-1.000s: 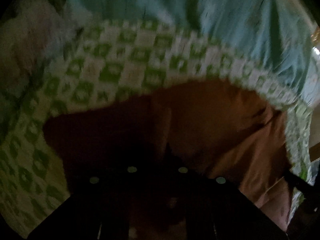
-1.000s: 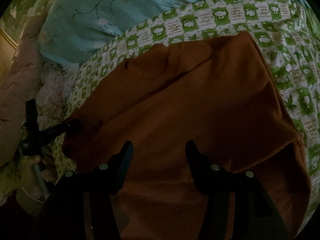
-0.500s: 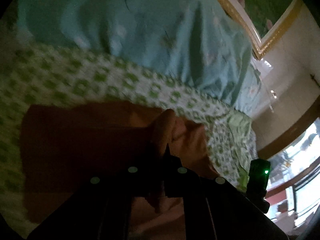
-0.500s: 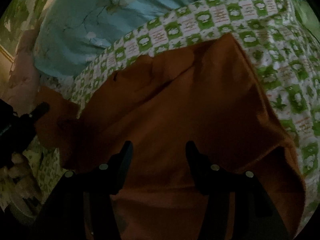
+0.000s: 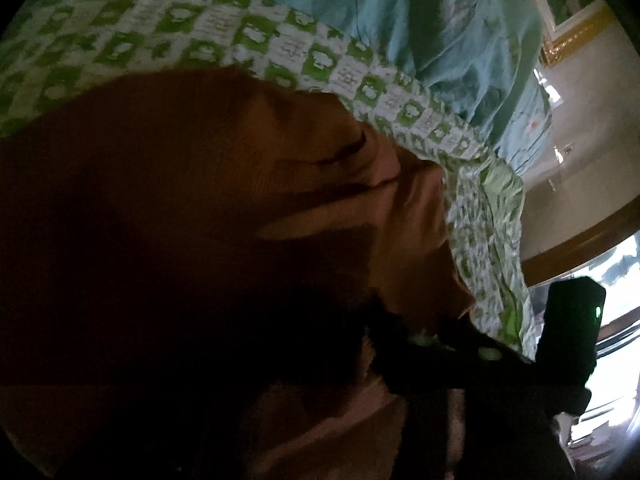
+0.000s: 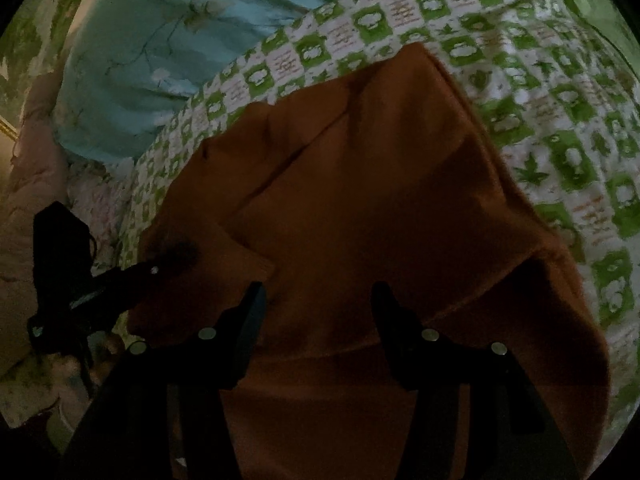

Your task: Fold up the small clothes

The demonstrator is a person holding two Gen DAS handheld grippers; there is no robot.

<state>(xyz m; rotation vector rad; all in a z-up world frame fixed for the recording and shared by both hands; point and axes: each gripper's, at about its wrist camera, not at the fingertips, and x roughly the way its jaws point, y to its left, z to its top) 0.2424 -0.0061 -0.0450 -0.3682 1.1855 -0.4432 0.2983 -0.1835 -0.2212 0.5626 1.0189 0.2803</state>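
Left wrist view: the orange garment [image 5: 208,208] fills the centre and left of the frame on the green checked sheet [image 5: 224,36]; the right gripper [image 5: 456,340] shows lower right.

Right wrist view: the right gripper [image 6: 316,312] stands open over the garment; the left gripper [image 6: 160,268] at left clamps its edge

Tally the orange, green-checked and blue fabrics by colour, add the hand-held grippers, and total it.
Orange-brown knit garment: 1
Green-and-white checked bed sheet: 1
Light blue floral quilt: 1
Black hand-held grippers: 2, the left hand-held gripper and the right hand-held gripper
Total: 5
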